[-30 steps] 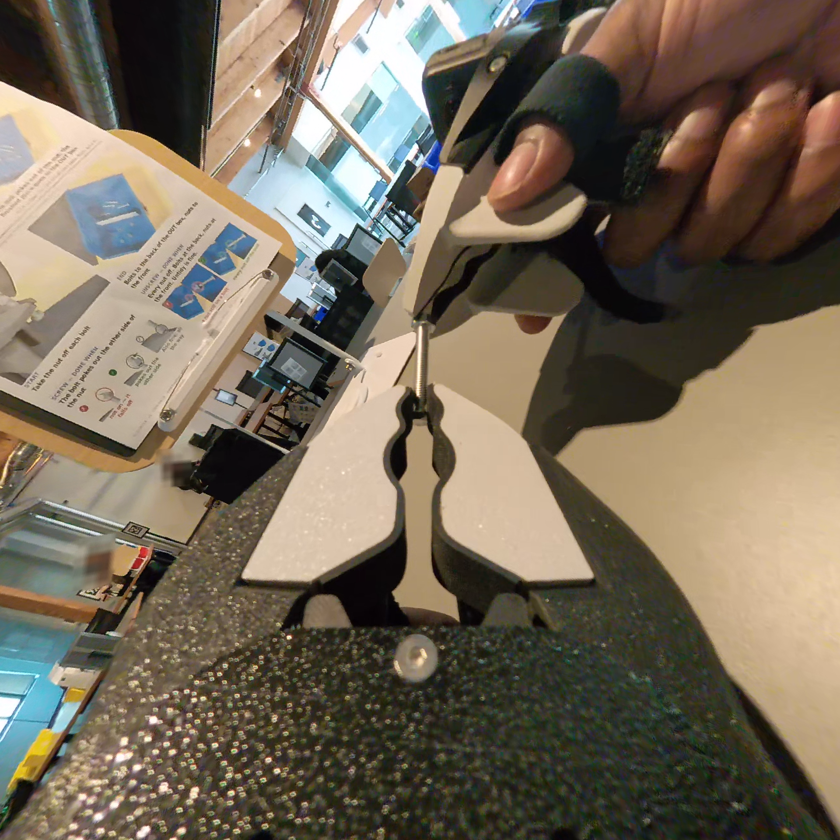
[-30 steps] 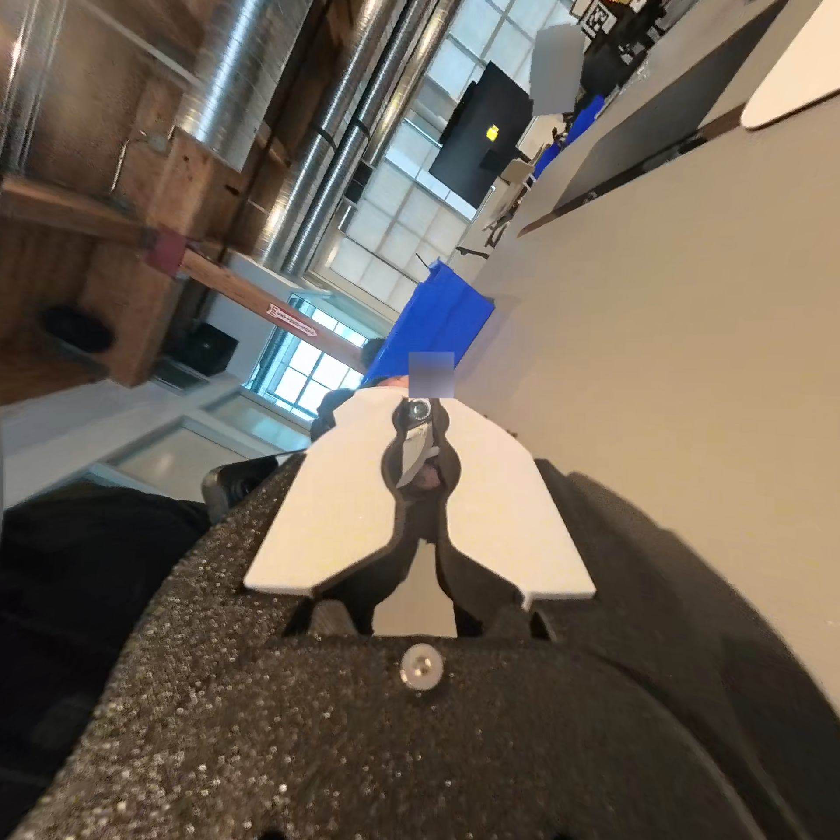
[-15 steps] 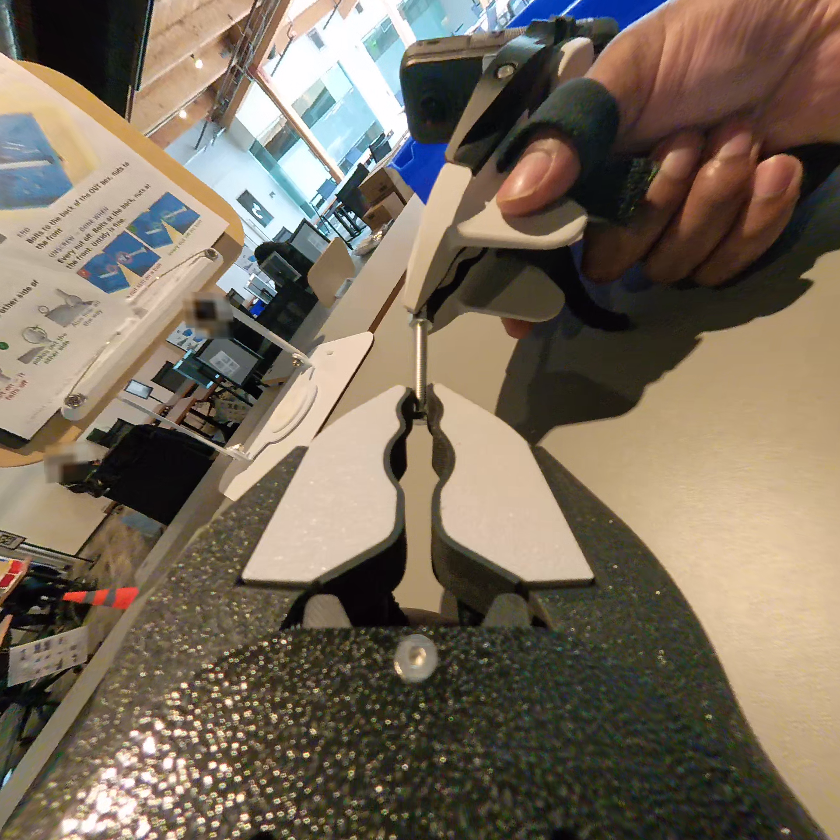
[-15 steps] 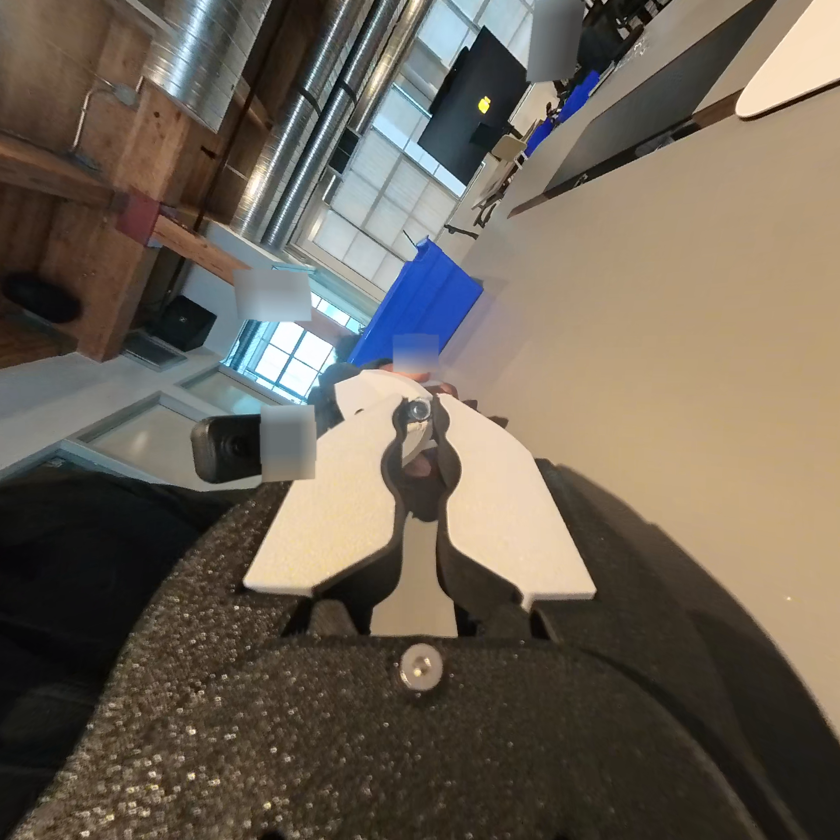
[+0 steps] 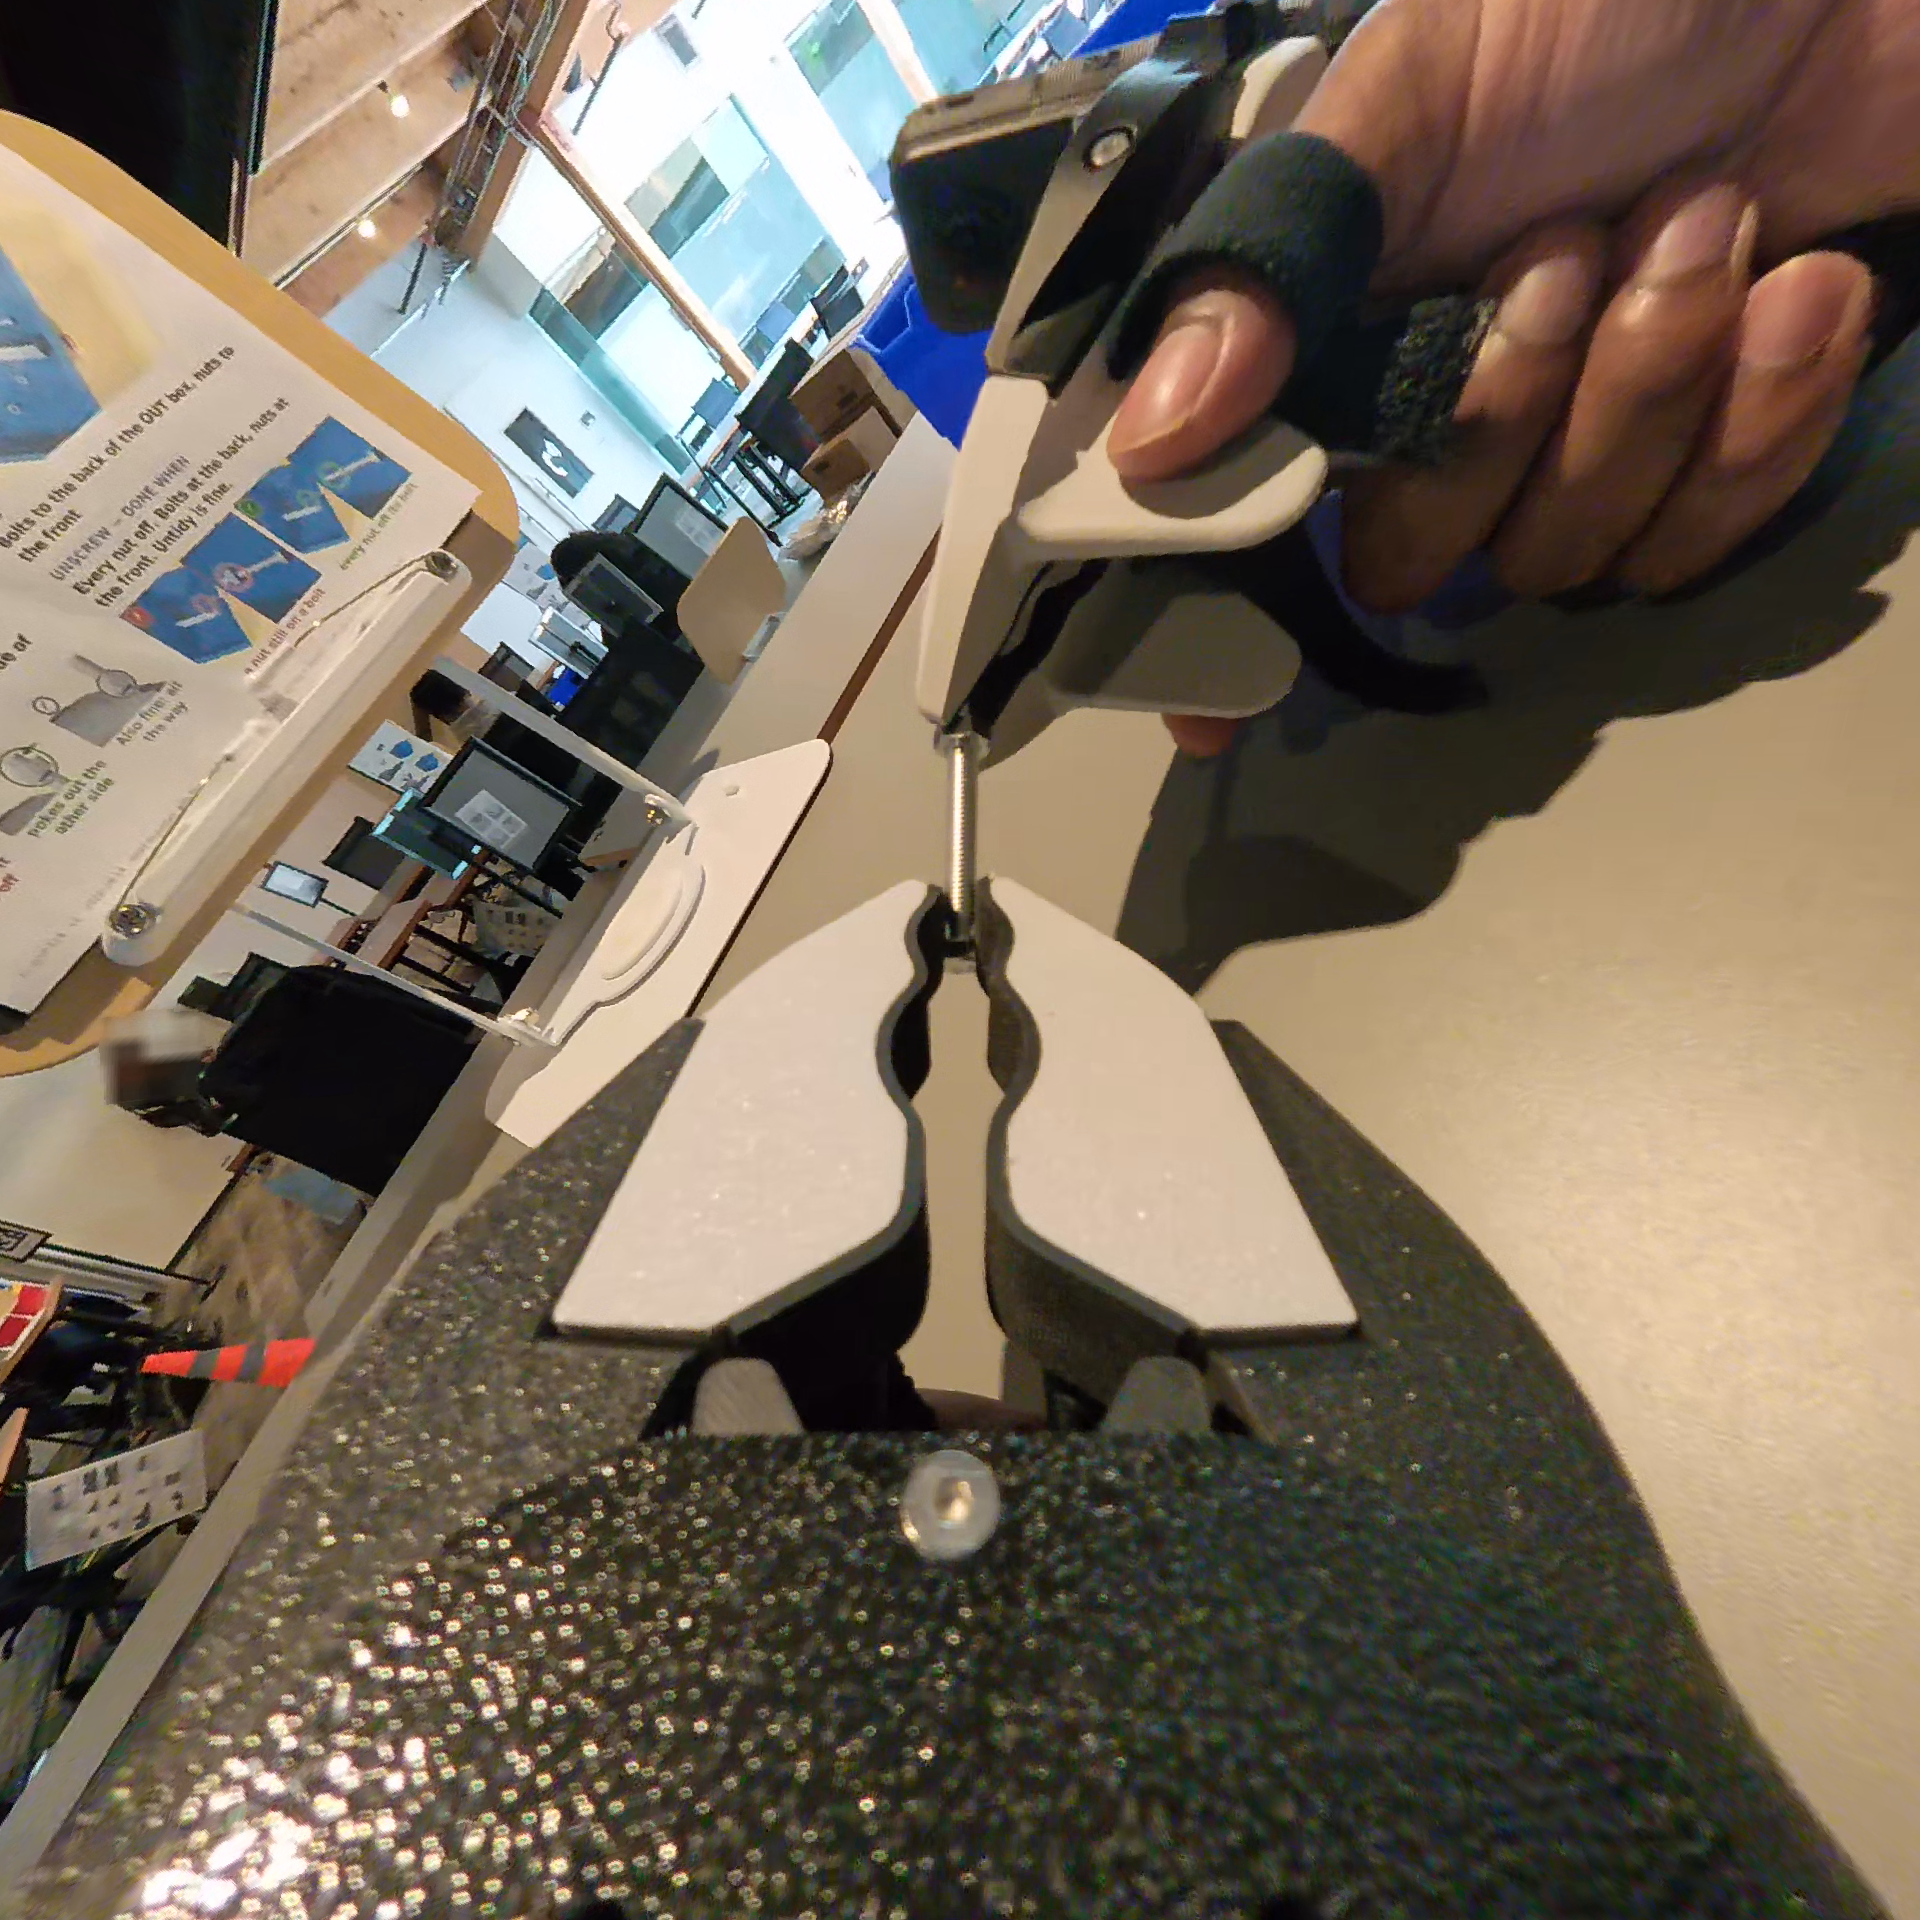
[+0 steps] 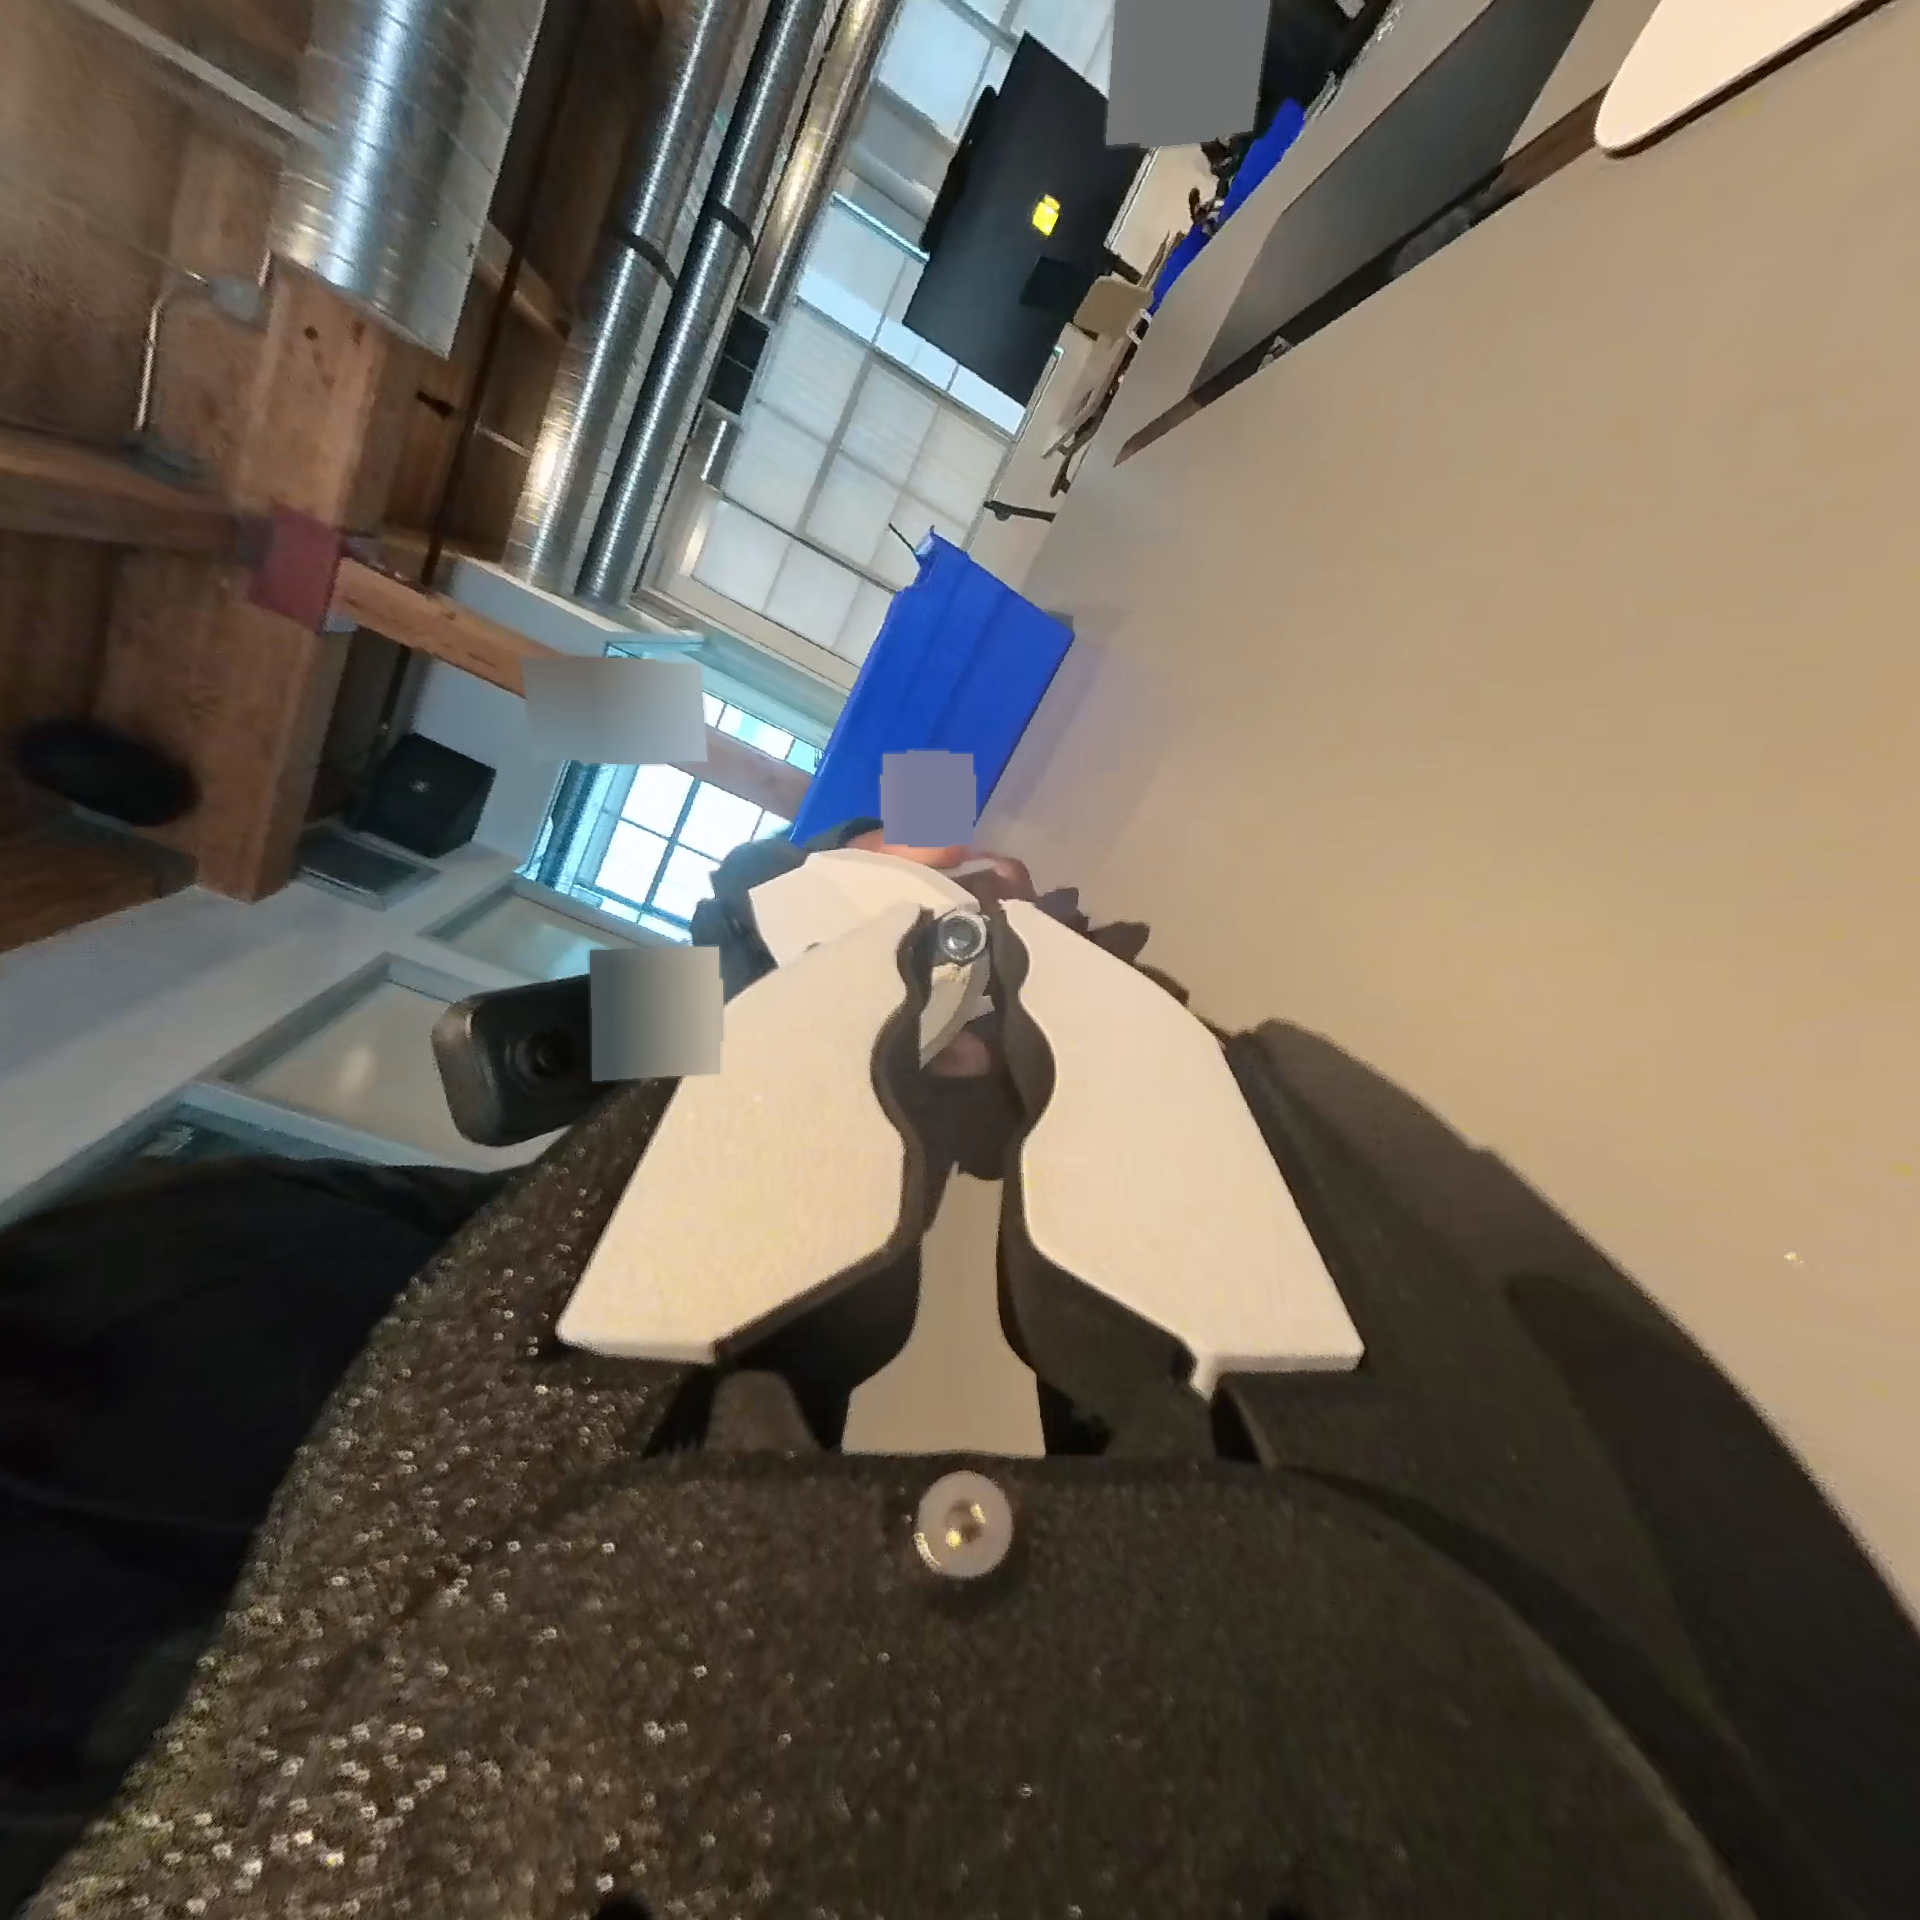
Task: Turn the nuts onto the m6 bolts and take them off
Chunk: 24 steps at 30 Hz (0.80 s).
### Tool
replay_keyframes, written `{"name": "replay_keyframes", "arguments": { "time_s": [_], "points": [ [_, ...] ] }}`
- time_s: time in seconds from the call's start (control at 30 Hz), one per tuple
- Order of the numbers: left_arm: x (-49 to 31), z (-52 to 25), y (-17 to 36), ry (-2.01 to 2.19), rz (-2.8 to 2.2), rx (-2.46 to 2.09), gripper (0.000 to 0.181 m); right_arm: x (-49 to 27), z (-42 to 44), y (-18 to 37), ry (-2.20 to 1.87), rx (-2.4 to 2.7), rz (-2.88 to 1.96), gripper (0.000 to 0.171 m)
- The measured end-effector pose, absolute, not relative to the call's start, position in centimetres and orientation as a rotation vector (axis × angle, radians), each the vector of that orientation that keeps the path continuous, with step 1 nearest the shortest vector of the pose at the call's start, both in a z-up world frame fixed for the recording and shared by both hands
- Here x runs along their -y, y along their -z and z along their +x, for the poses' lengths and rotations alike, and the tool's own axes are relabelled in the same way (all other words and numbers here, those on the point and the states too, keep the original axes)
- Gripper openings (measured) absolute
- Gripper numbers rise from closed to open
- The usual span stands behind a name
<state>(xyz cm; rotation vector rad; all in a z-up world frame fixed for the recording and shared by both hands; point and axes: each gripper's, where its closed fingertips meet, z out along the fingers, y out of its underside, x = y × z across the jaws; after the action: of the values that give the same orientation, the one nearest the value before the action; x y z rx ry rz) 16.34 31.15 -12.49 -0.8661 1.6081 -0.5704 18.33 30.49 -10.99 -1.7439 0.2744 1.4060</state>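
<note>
A thin threaded bolt (image 5: 962,821) spans the gap between my two grippers above the grey table (image 5: 1558,1143). My left gripper (image 5: 958,920) is shut on the bolt's near end. My right gripper (image 5: 964,732), held by a hand (image 5: 1610,260), is shut on the far end, where a small nut (image 5: 951,740) sits. In the right wrist view the right gripper (image 6: 961,940) pinches the silver nut (image 6: 957,938), with the bolt end showing in its hole. The left gripper's white finger (image 6: 831,904) lies just behind it. The bolt head is hidden.
An instruction sheet on a wooden board (image 5: 156,623) stands at the left. A white plate (image 5: 675,904) lies on the table beyond the grippers. A blue bin (image 6: 945,686) stands on the table farther off. The left gripper's camera (image 6: 509,1060) shows at the left. Only a small space, under 4 cm, lies between the two pairs of fingers.
Both grippers stay shut on the bolt and nut. The right gripper has turned a little about the bolt, and the background in both views has swung and shifted.
</note>
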Motion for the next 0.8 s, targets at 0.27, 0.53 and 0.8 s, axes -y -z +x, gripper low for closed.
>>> {"name": "replay_keyframes", "arguments": {
  "time_s": [0.27, 0.53, 0.8],
  "points": [
    [-31.0, 16.2, 11.9, 0.662, -0.885, -1.581, 0.005, -30.3, 18.0, 10.1, -1.413, -0.234, -1.709, 0.010],
    [-31.0, 16.1, 11.5, 0.732, -0.911, -1.554, 0.005, -30.2, 17.6, 9.1, -1.411, -0.168, -1.661, 0.018],
    [-30.8, 16.0, 11.4, 0.781, -0.920, -1.563, 0.005, -29.8, 19.1, 8.8, -1.214, 0.003, -1.694, 0.026]
  ]
}}
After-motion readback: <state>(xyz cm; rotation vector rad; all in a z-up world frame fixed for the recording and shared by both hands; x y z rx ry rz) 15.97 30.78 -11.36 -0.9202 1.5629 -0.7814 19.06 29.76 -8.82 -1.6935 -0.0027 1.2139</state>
